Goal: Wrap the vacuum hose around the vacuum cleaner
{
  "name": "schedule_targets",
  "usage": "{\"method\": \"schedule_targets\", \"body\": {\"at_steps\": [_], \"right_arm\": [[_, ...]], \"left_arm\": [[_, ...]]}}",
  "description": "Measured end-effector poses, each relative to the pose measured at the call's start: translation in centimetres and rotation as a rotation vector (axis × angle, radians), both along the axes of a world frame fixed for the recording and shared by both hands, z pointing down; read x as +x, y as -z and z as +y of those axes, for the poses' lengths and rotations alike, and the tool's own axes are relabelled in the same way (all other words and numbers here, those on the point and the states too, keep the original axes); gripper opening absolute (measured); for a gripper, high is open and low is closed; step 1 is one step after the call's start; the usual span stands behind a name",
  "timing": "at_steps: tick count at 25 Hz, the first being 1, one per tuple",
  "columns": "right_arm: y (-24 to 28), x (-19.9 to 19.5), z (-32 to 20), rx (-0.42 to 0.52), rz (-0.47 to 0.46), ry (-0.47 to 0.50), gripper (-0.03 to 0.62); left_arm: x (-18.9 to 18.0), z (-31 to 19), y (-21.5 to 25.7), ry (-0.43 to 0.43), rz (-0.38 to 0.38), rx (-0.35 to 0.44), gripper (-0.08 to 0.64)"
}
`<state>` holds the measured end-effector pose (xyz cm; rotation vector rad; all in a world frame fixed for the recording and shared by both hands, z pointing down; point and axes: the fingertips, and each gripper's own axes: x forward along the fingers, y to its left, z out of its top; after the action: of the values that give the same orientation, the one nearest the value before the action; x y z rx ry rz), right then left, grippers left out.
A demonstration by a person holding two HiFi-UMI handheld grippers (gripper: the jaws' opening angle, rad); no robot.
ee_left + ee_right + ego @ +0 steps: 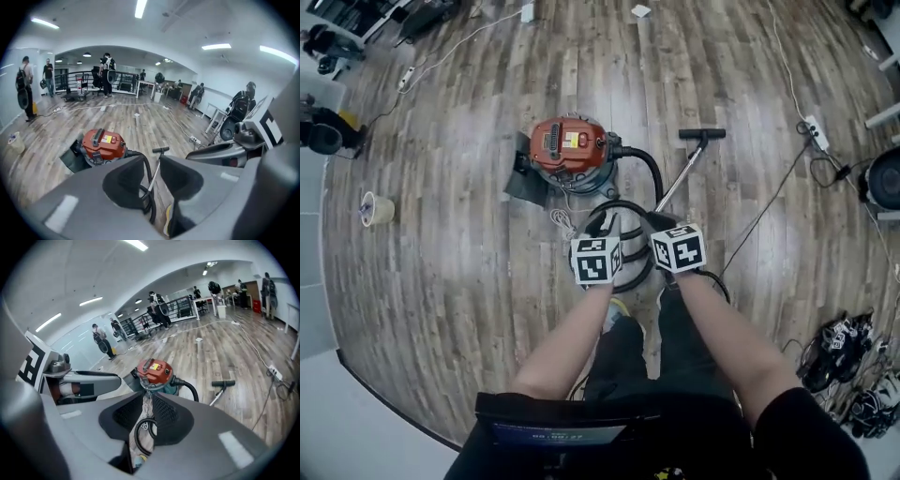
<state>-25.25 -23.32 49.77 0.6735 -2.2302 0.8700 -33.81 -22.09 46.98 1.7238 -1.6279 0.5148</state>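
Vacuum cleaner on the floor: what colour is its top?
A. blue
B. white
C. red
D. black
C: the vacuum cleaner shows a red top in the head view and in both gripper views.

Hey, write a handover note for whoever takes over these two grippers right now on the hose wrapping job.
Left gripper: fingers apart, empty, up off the floor.
Right gripper: fingers nearly together, narrow gap, nothing gripped.
Vacuum cleaner stands ahead on the floor; its hose lies in loose loops below the grippers, wand to the right.
Done: no turns wrapped yet.
To do: grab the hose, wind it around the vacuum cleaner.
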Motion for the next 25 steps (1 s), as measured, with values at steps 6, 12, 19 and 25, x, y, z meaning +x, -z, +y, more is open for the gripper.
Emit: {"method": "schedule_targets", "body": {"at_steps": [6, 12, 19, 25], "right_arm": [[11.6, -2.8, 1.4, 0.178, -0.107, 0.096, 0.074], [19.9, -5.4, 2.8, 0.296, -0.163, 0.122, 0.054], [27.3, -7.3, 5.0, 0.425, -0.226, 0.156, 0.023], [28.9, -8.4, 8.1, 0.478, -0.251, 0.200, 0.020]], "left_arm": [[-2.4, 3.4, 10.0, 0.083, -0.021, 0.129, 0.118], [-4.5, 6.3, 17.8, 0.148, -0.023, 0.229, 0.106], [-6.2, 9.0, 27.4, 0.174, -0.085, 0.409, 0.070], [-7.3, 11.6, 30.5, 0.209, -0.141, 0.479, 0.003]]}}
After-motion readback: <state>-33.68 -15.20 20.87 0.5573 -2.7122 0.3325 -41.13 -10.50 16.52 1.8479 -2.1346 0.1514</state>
